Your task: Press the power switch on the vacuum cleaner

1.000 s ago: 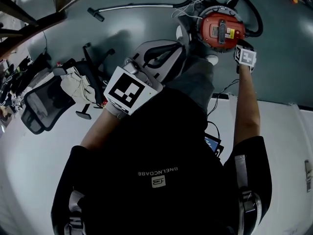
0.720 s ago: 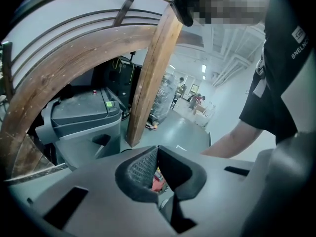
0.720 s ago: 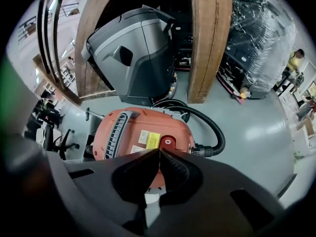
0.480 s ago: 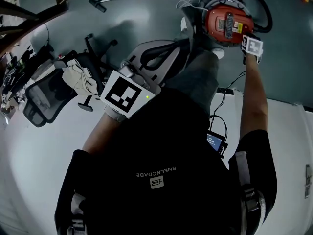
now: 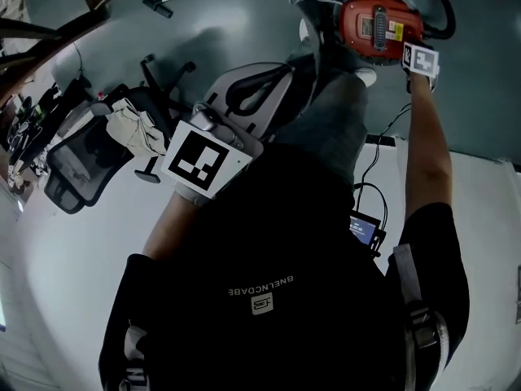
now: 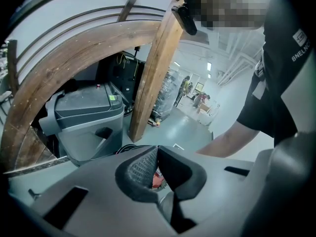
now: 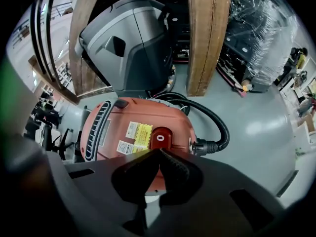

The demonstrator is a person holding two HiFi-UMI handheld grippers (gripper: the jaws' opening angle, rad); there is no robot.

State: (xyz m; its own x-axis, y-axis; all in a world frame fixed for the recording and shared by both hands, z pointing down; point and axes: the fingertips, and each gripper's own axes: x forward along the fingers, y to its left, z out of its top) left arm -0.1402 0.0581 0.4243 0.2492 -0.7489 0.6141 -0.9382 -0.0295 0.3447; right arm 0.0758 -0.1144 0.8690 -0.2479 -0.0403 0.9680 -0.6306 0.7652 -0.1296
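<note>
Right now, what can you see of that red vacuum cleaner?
The vacuum cleaner is a round, orange-red, plastic-looking drum on the floor. Its top has a black ribbed strip, yellow and white labels and a red switch marked 0. A black hose plugs into its side. The shut right gripper points below the switch.

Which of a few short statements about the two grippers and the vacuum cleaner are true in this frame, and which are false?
1. The right gripper has its jaws together, just below the power switch. True.
2. The vacuum cleaner is blue. False: its body is orange-red.
3. The left gripper is reaching for the vacuum cleaner. False: it is near the person's body, and only the right one is at the vacuum.
4. A black hose is plugged into the vacuum cleaner's side. True.
</note>
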